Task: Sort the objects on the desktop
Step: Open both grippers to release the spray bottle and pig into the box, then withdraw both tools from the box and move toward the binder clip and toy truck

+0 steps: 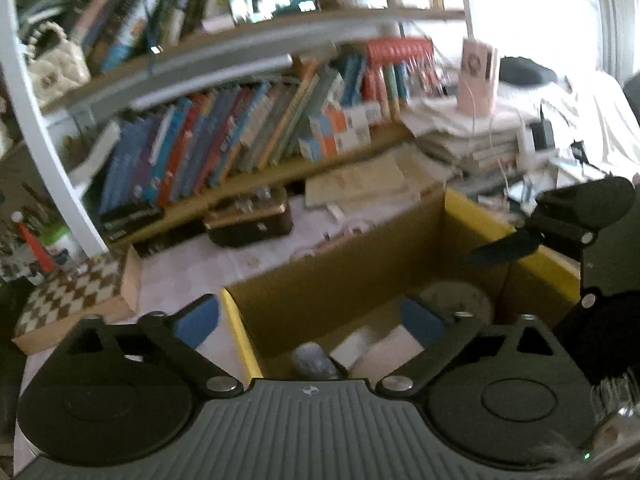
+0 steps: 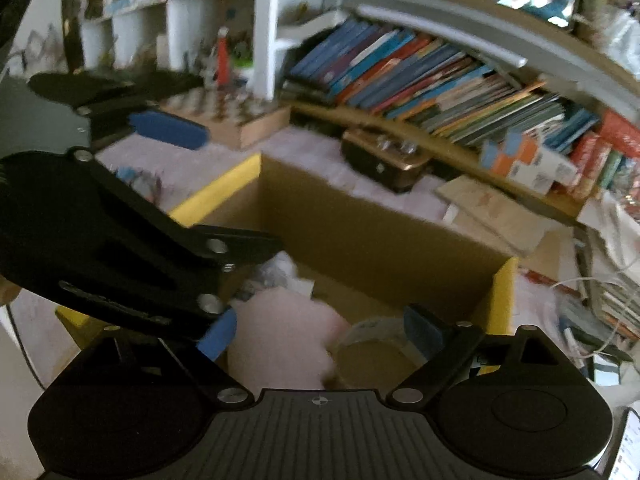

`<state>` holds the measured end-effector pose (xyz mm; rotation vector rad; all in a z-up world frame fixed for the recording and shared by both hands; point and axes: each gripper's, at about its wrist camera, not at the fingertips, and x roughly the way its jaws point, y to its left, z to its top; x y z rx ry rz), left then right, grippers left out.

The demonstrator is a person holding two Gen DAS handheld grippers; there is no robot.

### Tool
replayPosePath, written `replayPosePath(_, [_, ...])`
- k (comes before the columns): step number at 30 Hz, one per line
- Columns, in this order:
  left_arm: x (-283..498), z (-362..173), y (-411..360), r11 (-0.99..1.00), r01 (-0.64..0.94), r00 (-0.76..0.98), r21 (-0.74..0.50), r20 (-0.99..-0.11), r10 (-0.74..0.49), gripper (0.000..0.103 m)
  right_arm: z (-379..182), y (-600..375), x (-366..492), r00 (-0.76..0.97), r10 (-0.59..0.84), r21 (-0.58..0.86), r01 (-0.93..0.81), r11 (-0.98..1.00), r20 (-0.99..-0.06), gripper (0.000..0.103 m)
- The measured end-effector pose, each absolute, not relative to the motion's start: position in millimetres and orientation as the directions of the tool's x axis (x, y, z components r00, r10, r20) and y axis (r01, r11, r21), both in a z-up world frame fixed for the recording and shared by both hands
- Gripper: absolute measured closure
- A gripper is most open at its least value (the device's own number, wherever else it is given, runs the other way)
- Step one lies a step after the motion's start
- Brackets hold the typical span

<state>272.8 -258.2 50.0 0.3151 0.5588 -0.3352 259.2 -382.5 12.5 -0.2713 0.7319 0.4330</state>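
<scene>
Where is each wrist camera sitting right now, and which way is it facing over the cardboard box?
Left wrist: on the left tool, angled down into the cardboard box, bookshelf behind; its own open blue fingers show, with the right tool at the right edge.
Right wrist: on the right tool, angled down into the box over a tape roll and a pink item; the left tool crosses its left side.
Shared: the box, bookshelf, dark case and checkered board.

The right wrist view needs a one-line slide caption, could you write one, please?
Right tool open above a yellow-rimmed cardboard box holding a tape roll and pink item; left tool alongside.
</scene>
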Motion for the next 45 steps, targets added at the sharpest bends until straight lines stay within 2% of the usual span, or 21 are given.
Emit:
replayPosePath(5, [256.6, 66.3, -253.8, 0.906, 0.373, 0.832, 0.2, -0.505, -0.231, 0.0, 29.0, -395.2, 250.3, 0.733, 0.26, -0.082, -0.394, 0.915, -0.628, 0.009])
replayPosePath(13, [233.4, 77.4, -248.6, 0.914, 0.357, 0.855, 0.194, -0.462, -0.236, 0.0, 41.1, -407.1, 226.0, 0.775, 0.232, -0.088, -0.346, 0.934, -0.588, 0.009])
replayPosePath(24, [186.8, 88.8, -242.1, 0.93, 0.342, 0.882, 0.137, -0.389, -0.267, 0.0, 57.5, -418.3, 180.5, 0.84, 0.154, -0.138, -0.261, 0.956, -0.521, 0.009])
replayPosePath(27, [174.0, 96.2, -233.8, 0.936, 0.336, 0.889, 0.105, -0.364, -0.278, 0.0, 63.6, -420.1, 164.5, 0.864, 0.118, -0.152, -0.218, 0.964, -0.489, 0.006])
replayPosePath(33, [145.1, 108.1, -213.0, 0.933, 0.356, 0.894, 0.056, -0.312, -0.322, 0.0, 69.9, -425.0, 130.2, 0.89, 0.045, -0.117, -0.109, 0.987, -0.454, 0.006])
replayPosePath(45, [99.9, 100.4, -178.7, 0.901, 0.433, 0.856, -0.009, -0.31, -0.414, 0.0, 67.8, -410.2, 70.0, 0.889, -0.105, -0.07, 0.083, 0.994, -0.446, 0.006])
